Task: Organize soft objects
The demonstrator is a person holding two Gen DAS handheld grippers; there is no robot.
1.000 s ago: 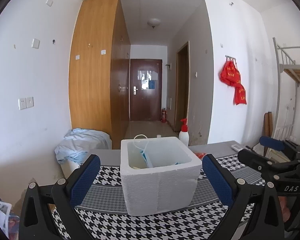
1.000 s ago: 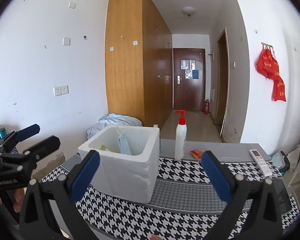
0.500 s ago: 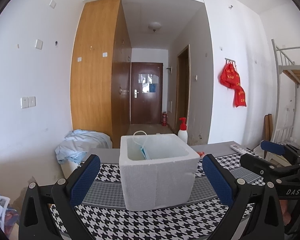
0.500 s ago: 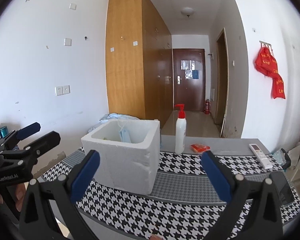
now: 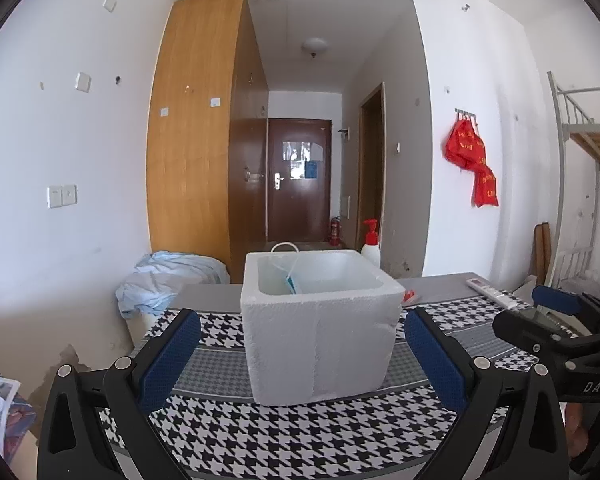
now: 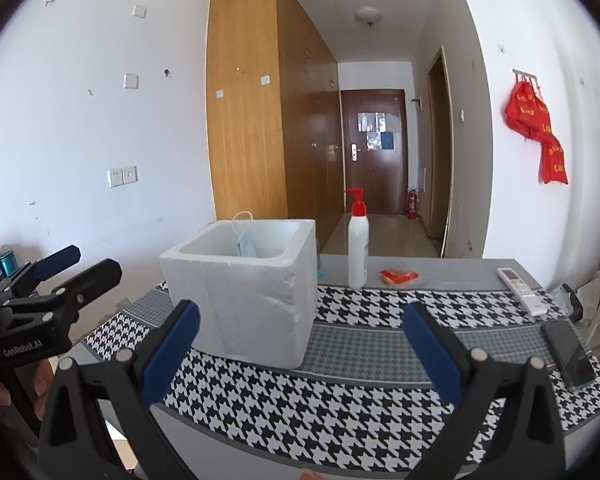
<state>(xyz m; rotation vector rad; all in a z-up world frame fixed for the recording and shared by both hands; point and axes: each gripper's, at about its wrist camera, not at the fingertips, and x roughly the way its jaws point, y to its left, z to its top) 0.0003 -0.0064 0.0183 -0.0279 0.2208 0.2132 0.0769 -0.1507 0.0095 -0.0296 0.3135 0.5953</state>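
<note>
Tools: two; foam box (image 5: 320, 332): one

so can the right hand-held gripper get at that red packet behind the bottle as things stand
Probably yes. The right hand-held gripper is open and empty, and the red packet lies flat on the bare grey strip of table, apart from the pump bottle. Only patterned cloth lies between them.

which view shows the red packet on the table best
The right wrist view: the red packet lies in full sight on the grey table edge, right of the pump bottle. In the left wrist view only a sliver peeks out behind the foam box.
</note>
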